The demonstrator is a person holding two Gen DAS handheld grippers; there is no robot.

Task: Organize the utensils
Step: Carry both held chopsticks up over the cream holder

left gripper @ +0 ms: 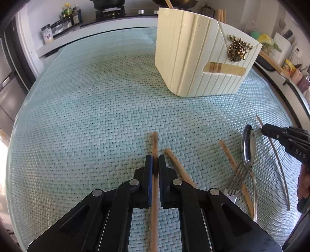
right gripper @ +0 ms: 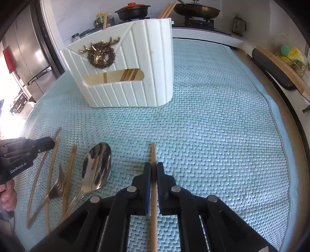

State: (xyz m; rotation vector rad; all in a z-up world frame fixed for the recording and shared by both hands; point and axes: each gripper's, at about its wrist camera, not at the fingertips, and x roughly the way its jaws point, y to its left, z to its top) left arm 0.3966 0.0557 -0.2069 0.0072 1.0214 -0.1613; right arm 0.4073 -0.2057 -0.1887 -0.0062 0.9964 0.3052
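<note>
Both hand-held grippers are clamped on a chopstick each. The left hand-held gripper (left gripper: pixel 155 160) has its pads squeezed on a wooden chopstick (left gripper: pixel 154 141) that runs lengthwise straight along the fingers, tip poking out ahead toward the utensil holder (left gripper: pixel 195 58) and the rest trailing back under the camera. Same deal on the right: the right hand-held gripper (right gripper: pixel 154 168) is clenched on a second chopstick (right gripper: pixel 153 153), long axis in line with the fingers, tip pointing away.

Between the two lie the rest of the utensils on the desk: a spoon (right gripper: pixel 96 164) with its bowl pointing toward the holder, a fork (right gripper: pixel 58 184) beside it, and a few more loose chopsticks (right gripper: pixel 68 170) lying roughly the same way, some crossing. Hard to say exactly how many forks are there, the pile overlaps.

The desk is covered with a pale blue woven mat (left gripper: pixel 96 106). The cream ribbed holder stands upright at the far side with a brass deer emblem (left gripper: pixel 239 49) on it. Behind is a kitchen: a stove with a pot (right gripper: pixel 132 11) and a pan (right gripper: pixel 195 9), plus some bottles (left gripper: pixel 70 14).
</note>
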